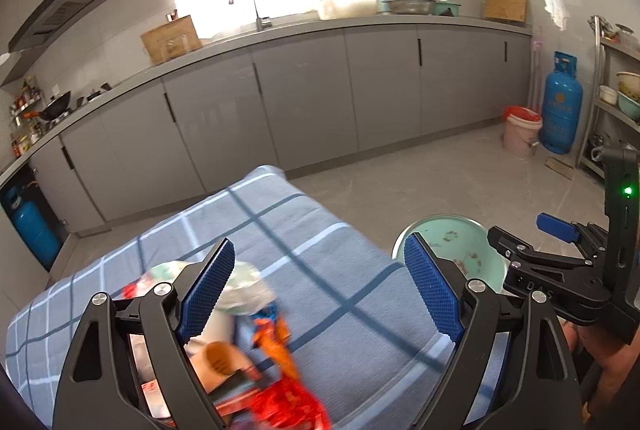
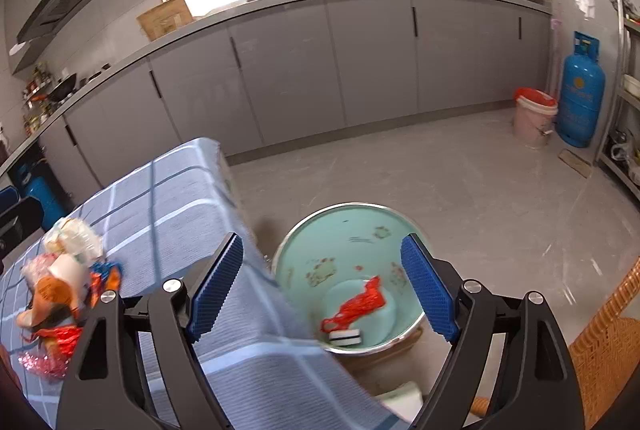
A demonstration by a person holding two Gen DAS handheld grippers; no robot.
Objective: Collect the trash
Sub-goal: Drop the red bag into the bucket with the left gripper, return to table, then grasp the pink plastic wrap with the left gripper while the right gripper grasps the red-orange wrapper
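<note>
Your work surface is the table under the blue checked cloth, and beside its edge on the floor stands the mint-green basin that serves as the bin; a red net scrap and a small black-and-white piece already lie in its bottom. The rest of the trash pile sits on the cloth: crumpled clear plastic, an orange wrapper, a paper cup on its side and more red netting. Your left gripper stands wide with nothing between the pads, right over the pile, so I would drop it onto one loose piece, the orange wrapper or the plastic, pinch a firm fold, and lift clear of the cloth. Your right gripper is also wide and empty, above the basin; keep it off the cloth's hanging edge. The only writing I can make out is faint lettering on the right gripper's body, seemingly "DAS"; the wrappers' print is too blurred to read.
</note>
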